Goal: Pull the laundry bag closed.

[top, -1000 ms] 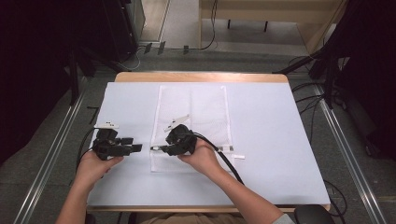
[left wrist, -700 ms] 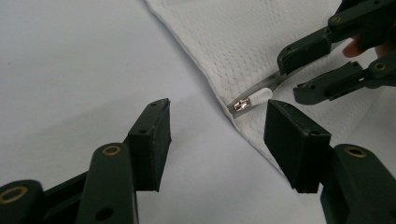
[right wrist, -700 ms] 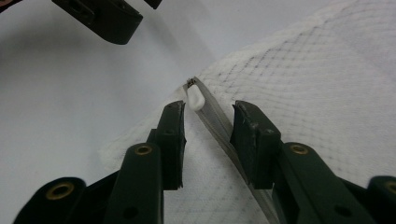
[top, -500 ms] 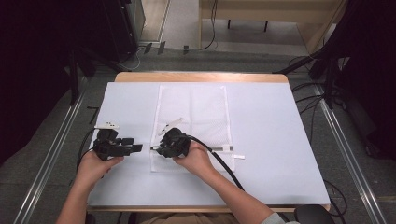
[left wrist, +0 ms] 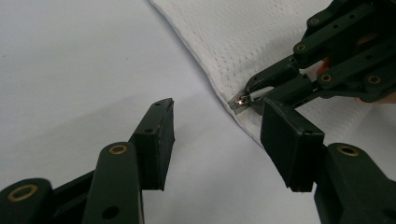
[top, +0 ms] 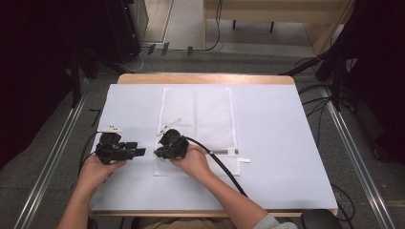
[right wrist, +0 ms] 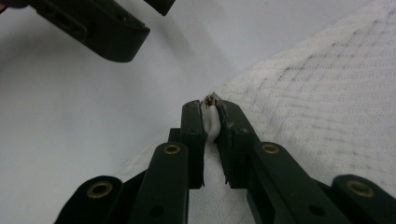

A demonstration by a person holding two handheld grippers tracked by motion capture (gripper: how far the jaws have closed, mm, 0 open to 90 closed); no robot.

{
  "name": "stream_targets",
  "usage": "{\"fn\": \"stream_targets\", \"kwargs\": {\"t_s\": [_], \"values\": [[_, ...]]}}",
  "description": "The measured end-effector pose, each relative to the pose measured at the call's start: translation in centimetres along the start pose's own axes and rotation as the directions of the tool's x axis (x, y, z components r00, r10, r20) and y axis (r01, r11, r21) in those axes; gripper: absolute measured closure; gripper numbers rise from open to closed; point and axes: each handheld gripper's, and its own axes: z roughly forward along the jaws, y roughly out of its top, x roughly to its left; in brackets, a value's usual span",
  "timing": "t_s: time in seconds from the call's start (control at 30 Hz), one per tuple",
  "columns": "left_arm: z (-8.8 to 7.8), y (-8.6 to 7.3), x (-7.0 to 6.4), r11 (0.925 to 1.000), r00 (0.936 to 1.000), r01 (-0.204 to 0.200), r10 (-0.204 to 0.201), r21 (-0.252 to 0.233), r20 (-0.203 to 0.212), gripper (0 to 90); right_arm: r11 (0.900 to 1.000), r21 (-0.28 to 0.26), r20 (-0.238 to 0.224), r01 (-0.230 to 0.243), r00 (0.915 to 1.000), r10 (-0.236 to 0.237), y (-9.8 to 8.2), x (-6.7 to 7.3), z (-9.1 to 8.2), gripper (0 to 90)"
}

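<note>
From the high view, a white mesh bag [top: 198, 129] lay flat on the table [top: 286, 143], its near left edge under the right gripper [top: 160, 151]. The left gripper [top: 138, 152] sat just to the left of that, its tips pointing at the right one's, the two close but apart.

In the left gripper view, the fingers [left wrist: 156, 140] stood wide apart with nothing between them, hovering over bare table beside the bag's edge [left wrist: 219, 88]. Just beyond the right-hand finger, the other gripper pinched a small metal zipper pull [left wrist: 239, 101] at that edge.

In the right gripper view, the fingers [right wrist: 192, 140] were nearly closed on a white tab [right wrist: 213, 122], with the metal slider showing at their tips; it looked like a firm pinch, though how deep the tab sat was hard to tell.

To run the zipper cleanly, the open gripper would probably do best clamping the fabric edge just ahead of the pull, keeping it taut, while the pull travelled straight along the seam.
</note>
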Motion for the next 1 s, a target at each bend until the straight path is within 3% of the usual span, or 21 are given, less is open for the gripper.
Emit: {"fn": "stream_targets", "kwargs": {"t_s": [0.33, 0.53, 1.0], "values": [[0.3, 0.0, 0.0, 0.9993, 0.9992, 0.035, -0.035, 0.014, 0.018, 45.0, 1.000, 0.021, 0.010, -0.003, 0.9999, 0.002, 0.8, -0.1, 0.2, 87.7], [0.6, 0.1, -0.5, 0.9998, 0.9993, 0.000, 0.000, 0.018, 0.037, 44.6, 0.999, 0.010, 0.020, 0.042, 0.9989, -0.042, 1.3, 0.3, -0.8, 87.9], [2.0, 0.5, -1.5, 0.9990, 0.9949, -0.026, 0.022, 0.035, 0.098, 46.9, 0.997, -0.051, -0.004, 0.051, 0.9987, -0.051, 2.2, 0.5, -3.2, 87.8]]}}
